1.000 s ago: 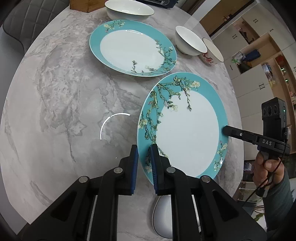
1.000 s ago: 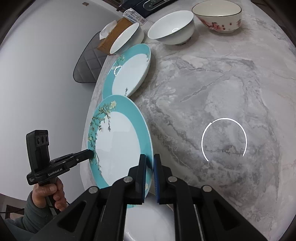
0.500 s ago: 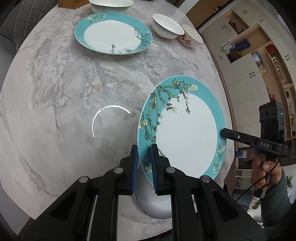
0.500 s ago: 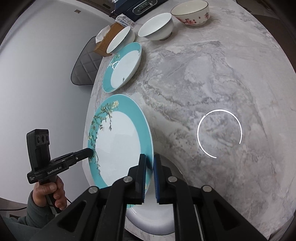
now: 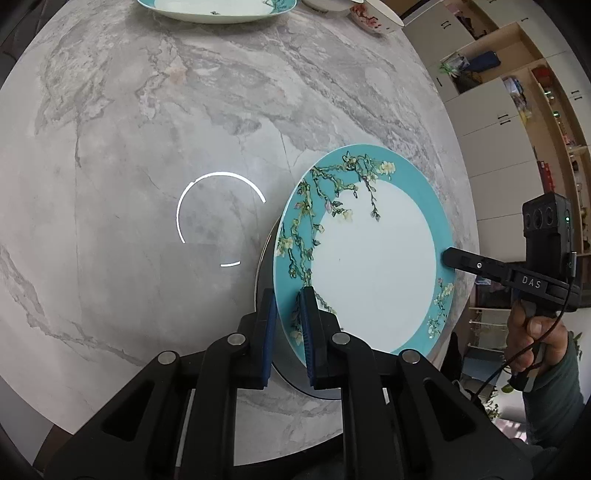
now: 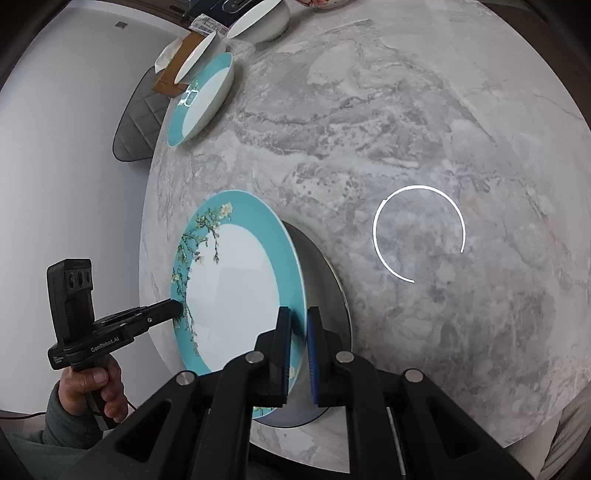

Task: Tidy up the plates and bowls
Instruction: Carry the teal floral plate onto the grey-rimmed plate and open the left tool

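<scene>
Plate (image 5: 373, 266) hangs tilted, rims clamped by left hand-held gripper (image 5: 287, 328) and right hand-held gripper (image 6: 298, 343) from opposite sides.

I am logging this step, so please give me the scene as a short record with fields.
held item: teal plate, tilted, above a grey disc
left gripper: shut on plate rim
right gripper: shut on the opposite rim
second plate: flat on the table, far side
bowls: white bowl and others at the far edge
</scene>
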The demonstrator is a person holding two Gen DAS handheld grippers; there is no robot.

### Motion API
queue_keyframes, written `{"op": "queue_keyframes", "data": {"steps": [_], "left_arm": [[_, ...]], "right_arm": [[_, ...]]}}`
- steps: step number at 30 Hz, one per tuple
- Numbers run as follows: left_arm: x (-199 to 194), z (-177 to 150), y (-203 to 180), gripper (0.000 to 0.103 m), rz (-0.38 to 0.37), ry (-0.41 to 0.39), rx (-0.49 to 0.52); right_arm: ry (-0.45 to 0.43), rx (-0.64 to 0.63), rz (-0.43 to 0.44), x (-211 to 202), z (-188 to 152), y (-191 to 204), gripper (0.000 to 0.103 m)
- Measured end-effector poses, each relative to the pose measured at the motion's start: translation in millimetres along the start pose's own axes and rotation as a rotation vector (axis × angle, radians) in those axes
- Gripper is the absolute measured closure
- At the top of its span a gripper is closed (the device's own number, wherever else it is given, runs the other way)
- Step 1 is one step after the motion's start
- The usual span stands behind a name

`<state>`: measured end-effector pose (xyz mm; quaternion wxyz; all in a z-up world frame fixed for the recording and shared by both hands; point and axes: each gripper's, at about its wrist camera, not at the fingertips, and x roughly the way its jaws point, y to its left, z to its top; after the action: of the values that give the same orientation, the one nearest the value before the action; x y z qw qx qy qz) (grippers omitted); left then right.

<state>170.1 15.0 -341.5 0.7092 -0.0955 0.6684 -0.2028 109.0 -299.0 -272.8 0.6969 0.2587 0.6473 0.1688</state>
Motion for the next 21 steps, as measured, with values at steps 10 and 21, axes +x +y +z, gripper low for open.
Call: {"op": "queue_keyframes", "data": {"steps": [10, 21], "left_arm": [[11.6, -8.7, 6.5, 0.092, 0.004, 0.018, 0.010], [11.7, -7.9, 1.0, 0.092, 0.030, -0.011, 0.060]], "right_arm": [[0.010, 0.030, -0.020, 11.3, -10.5, -12.3, 0.092], [0.006, -0.049, -0.103, 13.3, -10.4, 1.6, 0.091]]}}
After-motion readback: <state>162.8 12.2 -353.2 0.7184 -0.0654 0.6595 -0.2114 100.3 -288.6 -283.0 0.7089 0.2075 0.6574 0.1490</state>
